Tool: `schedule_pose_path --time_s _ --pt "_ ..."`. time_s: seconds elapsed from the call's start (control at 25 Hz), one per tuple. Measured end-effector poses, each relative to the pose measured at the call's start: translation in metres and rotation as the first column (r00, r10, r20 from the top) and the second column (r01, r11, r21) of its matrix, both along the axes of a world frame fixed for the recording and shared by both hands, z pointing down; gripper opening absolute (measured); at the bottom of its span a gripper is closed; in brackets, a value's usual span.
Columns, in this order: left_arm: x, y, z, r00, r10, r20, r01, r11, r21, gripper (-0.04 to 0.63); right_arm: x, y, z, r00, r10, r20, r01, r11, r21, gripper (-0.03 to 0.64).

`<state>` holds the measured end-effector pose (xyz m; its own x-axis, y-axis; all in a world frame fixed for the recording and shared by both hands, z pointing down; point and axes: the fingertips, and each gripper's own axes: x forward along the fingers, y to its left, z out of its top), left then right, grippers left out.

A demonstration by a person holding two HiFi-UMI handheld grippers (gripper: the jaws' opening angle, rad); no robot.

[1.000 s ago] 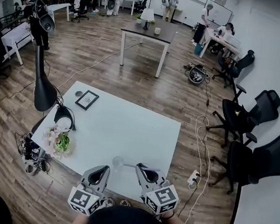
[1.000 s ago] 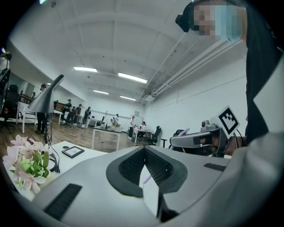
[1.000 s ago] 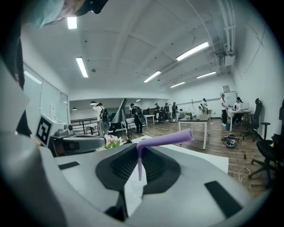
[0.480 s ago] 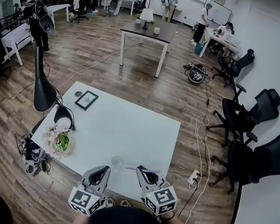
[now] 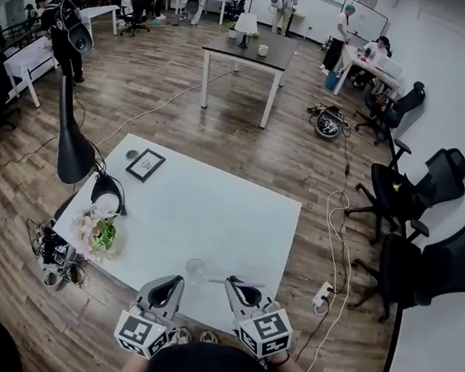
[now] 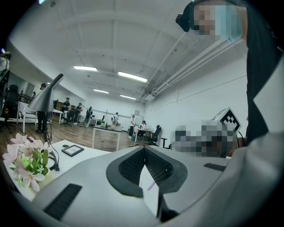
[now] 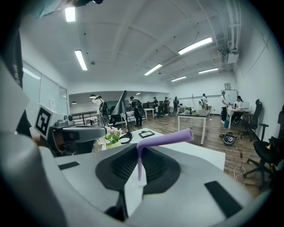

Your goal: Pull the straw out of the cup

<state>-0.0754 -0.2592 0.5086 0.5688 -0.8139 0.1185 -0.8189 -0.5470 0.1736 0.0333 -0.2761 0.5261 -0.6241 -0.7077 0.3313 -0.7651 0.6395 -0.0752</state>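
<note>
A clear cup (image 5: pixel 196 269) stands upright near the front edge of the white table (image 5: pixel 213 212). The purple bent straw (image 5: pixel 226 281) is outside the cup, just to its right, lying about level. My right gripper (image 5: pixel 235 286) is shut on it. In the right gripper view the straw (image 7: pixel 166 138) rises from between the jaws of my right gripper (image 7: pixel 138 155) and bends off to the right. My left gripper (image 5: pixel 174 283) hovers just left of the cup and near it, jaws together with nothing in them. Through its narrow gap (image 6: pixel 145 150) a bit of the straw (image 6: pixel 151 186) shows.
A black desk lamp (image 5: pixel 73 154), a pot of pink and white flowers (image 5: pixel 98 232) and a small framed picture (image 5: pixel 145 165) stand along the table's left side. Office chairs (image 5: pixel 424 261) and a cable with a power strip (image 5: pixel 320 295) are to the right. People work at far desks.
The right gripper with the straw has shifted very slightly toward me. The cup and the left gripper have kept still.
</note>
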Motion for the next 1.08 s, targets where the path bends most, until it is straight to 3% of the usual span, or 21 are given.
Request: schedule_pose_path --time_s 1.08 --pt "-0.0044 -0.0022 0.0017 1.000 0.005 0.002 -0.005 1.000 0.009 0.011 -0.0094 -0.0039 0.0001 1.000 -0.014 -0.005 0.015 1.000 0.011 0.038"
